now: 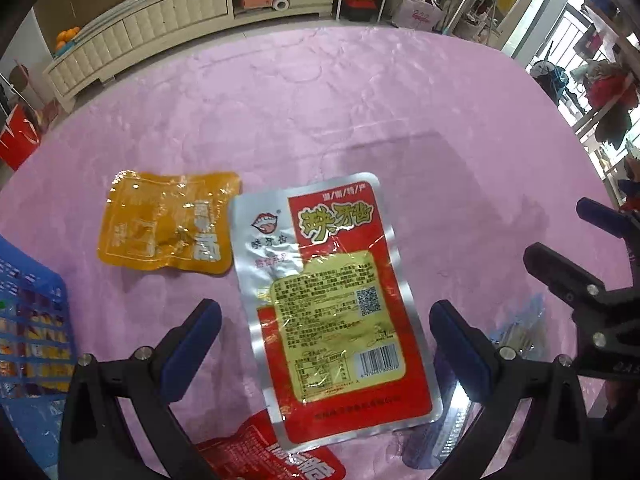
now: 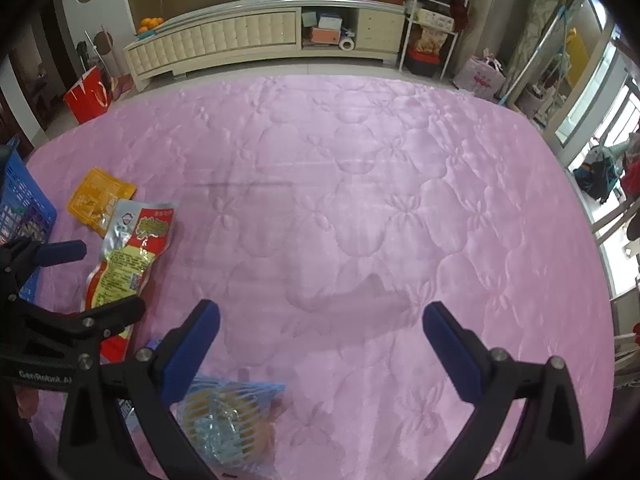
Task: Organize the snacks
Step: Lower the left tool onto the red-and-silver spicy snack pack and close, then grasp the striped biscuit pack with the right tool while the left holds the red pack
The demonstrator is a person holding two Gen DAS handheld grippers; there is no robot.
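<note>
A large red and silver snack packet (image 1: 332,304) lies flat on the pink quilted cloth (image 1: 320,120), right between the fingers of my open left gripper (image 1: 325,338). An orange packet (image 1: 168,226) lies just beyond it to the left, and a small red packet (image 1: 276,460) lies at the near edge. My right gripper (image 2: 320,344) is open and empty above bare cloth; a blue-striped clear packet (image 2: 228,416) lies below its left finger. The red and silver packet (image 2: 128,256) and the orange packet (image 2: 98,198) also show in the right wrist view. The right gripper (image 1: 592,256) shows at the left view's right edge.
A blue plastic basket (image 1: 28,320) holding snacks stands at the left; it also shows in the right wrist view (image 2: 20,208). A bluish clear packet (image 1: 520,328) lies by my left gripper's right finger. A cream cabinet (image 2: 260,40) and a red bag (image 2: 88,94) stand beyond the cloth.
</note>
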